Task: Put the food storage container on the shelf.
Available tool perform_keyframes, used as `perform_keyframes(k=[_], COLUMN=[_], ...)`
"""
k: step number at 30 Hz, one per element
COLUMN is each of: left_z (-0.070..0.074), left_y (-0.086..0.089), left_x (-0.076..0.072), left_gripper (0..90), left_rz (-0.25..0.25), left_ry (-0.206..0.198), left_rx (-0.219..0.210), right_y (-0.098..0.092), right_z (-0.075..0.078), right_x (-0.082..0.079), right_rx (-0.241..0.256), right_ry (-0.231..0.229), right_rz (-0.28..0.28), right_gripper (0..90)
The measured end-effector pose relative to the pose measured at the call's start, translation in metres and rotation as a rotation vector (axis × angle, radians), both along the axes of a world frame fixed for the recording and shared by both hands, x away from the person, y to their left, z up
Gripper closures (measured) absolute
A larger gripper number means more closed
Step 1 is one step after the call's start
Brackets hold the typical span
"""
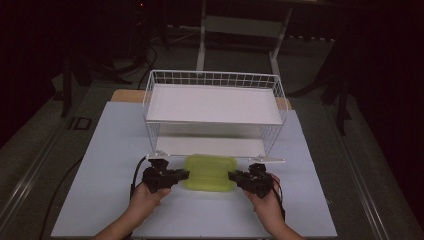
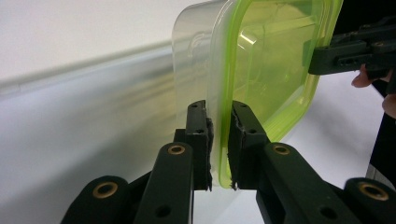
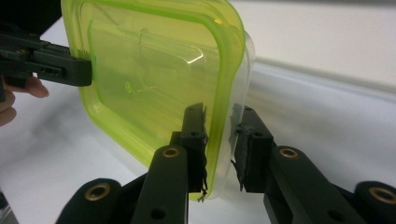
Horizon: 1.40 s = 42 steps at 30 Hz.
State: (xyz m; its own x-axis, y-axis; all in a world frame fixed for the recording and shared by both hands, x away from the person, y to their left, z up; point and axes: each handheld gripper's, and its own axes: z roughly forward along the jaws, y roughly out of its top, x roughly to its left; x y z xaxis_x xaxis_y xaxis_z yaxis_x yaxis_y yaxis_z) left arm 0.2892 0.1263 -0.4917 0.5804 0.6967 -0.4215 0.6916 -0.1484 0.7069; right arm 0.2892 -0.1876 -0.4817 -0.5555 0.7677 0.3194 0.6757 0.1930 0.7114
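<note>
I have the lidded plastic container (image 1: pixel 210 172), clear tub under a yellow-green lid, caught from both ends. My left tongs (image 1: pixel 183 174) bite its left edge and my right tongs (image 1: pixel 233 176) its right edge. In the left gripper view the left tongs (image 2: pixel 218 140) are clenched on the rim, one jaw on the clear wall and one on the green lid, pads pressed tight. In the right gripper view the right tongs (image 3: pixel 222 140) straddle the opposite rim: the lid-side jaw touches, but I see a slight gap at the tub-side jaw, so I judge this grip looser, closing rather than fully clamped.

The container sits low over the white worktop (image 1: pixel 100 165), just in front of the wire shelf rack (image 1: pixel 215 117), close to the lip of its lower shelf (image 1: pixel 210 146). I cannot tell whether it rests on the worktop or is already lifted a little.

I read this as the carry step: a two-handed hold taken, the placing not yet done. Next I would firm up the right side, then lift evenly and push forward, keeping the box level and low enough to pass under the upper shelf (image 1: pixel 212 105) without nudging the front wire.
</note>
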Motion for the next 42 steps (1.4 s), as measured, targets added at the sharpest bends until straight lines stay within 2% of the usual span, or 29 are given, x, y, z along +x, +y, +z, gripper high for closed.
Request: perform_keyframes(k=[8, 13, 19, 26, 33, 39, 42], left_z=[0.021, 0.023, 0.014, -0.003, -0.005, -0.015, -0.015], left_y=[-0.001, -0.003, -0.006, -0.007, -0.004, -0.006, -0.006], left_x=[0.015, 0.029, 0.04, 0.051, 0.063, 0.072, 0.074], left_gripper=[80.5, 80.6, 80.4, 80.5, 80.7, 80.6, 80.4], left_rz=[0.019, 0.037, 0.037, 0.062, 0.08, 0.08, 0.08], left_ry=[-0.037, -0.041, -0.03, -0.012, -0.011, 0.027, 0.028], left_rx=[-0.03, -0.037, -0.032, -0.045, -0.065, -0.046, -0.063], right_y=[-0.001, 0.002, 0.001, 0.004, 0.007, 0.01, 0.009], right_z=[0.023, 0.03, 0.025, 0.01, 0.007, 0.0, -0.002], right_x=[0.014, 0.027, 0.039, 0.051, 0.064, 0.073, 0.075], right_rx=[0.016, 0.014, -0.001, -0.022, -0.03, -0.057, -0.049], right_ry=[-0.058, -0.074, -0.072, -0.05, -0.069, -0.05, -0.05], right_rz=[-0.048, -0.068, -0.094, -0.118, -0.126, -0.149, -0.158], right_gripper=[75.3, 75.2, 75.1, 74.9, 74.9, 75.3, 75.6])
